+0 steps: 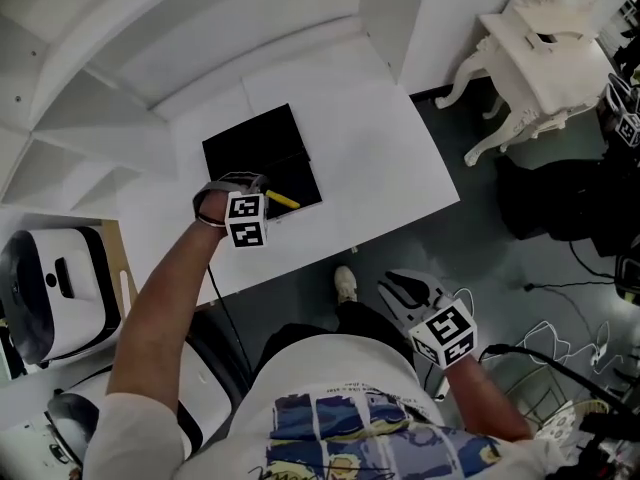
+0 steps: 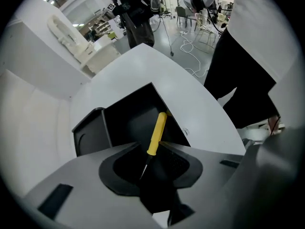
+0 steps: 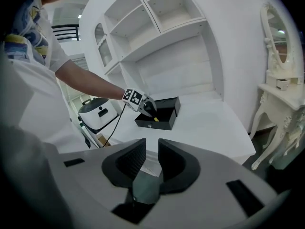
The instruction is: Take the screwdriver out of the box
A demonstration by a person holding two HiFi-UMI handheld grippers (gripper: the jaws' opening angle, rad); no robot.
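Observation:
A black open box [image 1: 255, 153] sits on the white table [image 1: 380, 158]. My left gripper [image 1: 262, 192] hangs over its near edge, shut on the thin metal shaft of a screwdriver [image 1: 283, 200] whose yellow handle sticks out past the jaws. In the left gripper view the yellow screwdriver [image 2: 157, 133] points out over the box [image 2: 125, 119] interior. The right gripper view shows the box [image 3: 161, 114] and left gripper [image 3: 148, 108] from afar. My right gripper [image 1: 402, 286] is low beside my body, off the table; its jaws [image 3: 152, 149] stand a narrow gap apart with nothing between them.
White shelving [image 1: 90, 118] curves behind the table. A white and black appliance [image 1: 45, 278] stands at the left. An ornate white dressing table [image 1: 545, 53] stands at the right, and cables [image 1: 560, 348] lie on the dark floor.

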